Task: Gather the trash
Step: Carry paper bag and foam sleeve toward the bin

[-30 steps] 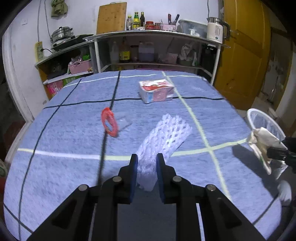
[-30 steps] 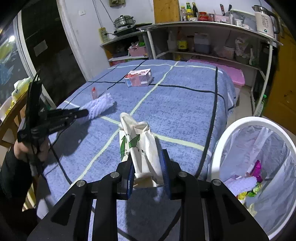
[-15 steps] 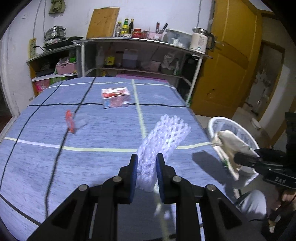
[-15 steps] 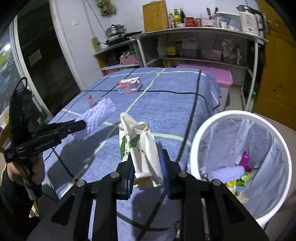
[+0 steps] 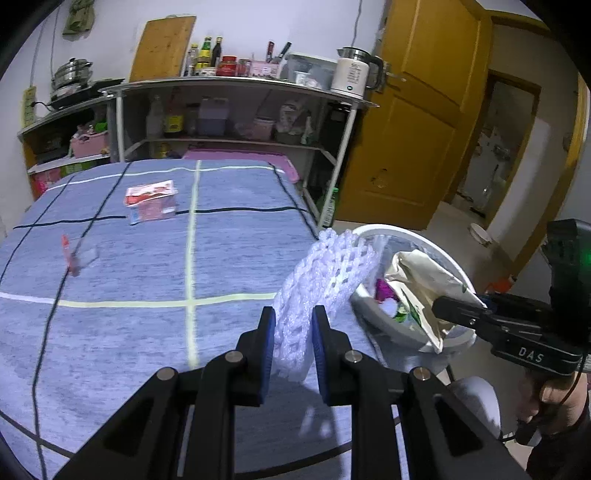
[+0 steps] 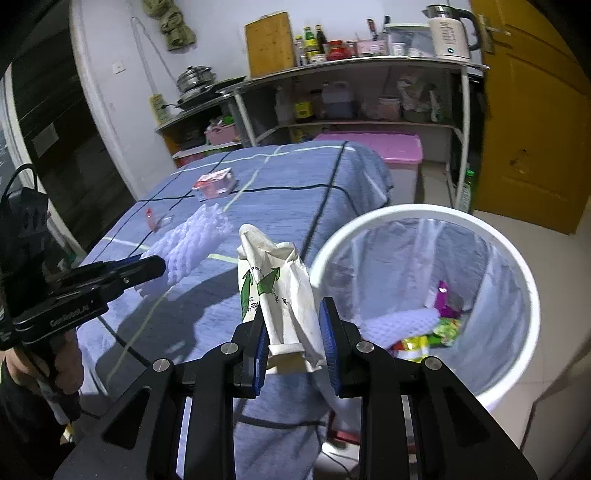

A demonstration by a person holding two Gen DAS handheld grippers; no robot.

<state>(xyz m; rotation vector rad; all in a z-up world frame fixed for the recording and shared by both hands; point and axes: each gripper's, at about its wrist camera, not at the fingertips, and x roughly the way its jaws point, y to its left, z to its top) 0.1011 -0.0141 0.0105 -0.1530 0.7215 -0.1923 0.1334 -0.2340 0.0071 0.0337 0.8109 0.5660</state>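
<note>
The left gripper has its jaws closed on a white foam net sleeve, which sticks up and leans toward the bin. The right gripper has its jaws clamped on a crumpled white paper bag with green arrows printed on it, held upright just beside the rim of the bin.

The landmark is a round white bin lined with a clear plastic bag, standing on the floor against the corner of a bench draped in a blue cloth with dark and pale lines. Inside the bin lie another foam net and bright wrappers.

In the left wrist view the foam net sleeve covers part of the bin's near rim, and the paper bag hangs over the bin's opening.

On the bench, well away from the bin, a red and white carton rests near the far side, and a small red item lies toward the far left edge; what it is cannot be told.

Beyond the bench from the bin stand metal shelves crowded with bottles and a kettle. A pink lidded box sits on the floor between the shelves and the bin. A yellow door stands behind the bin.
</note>
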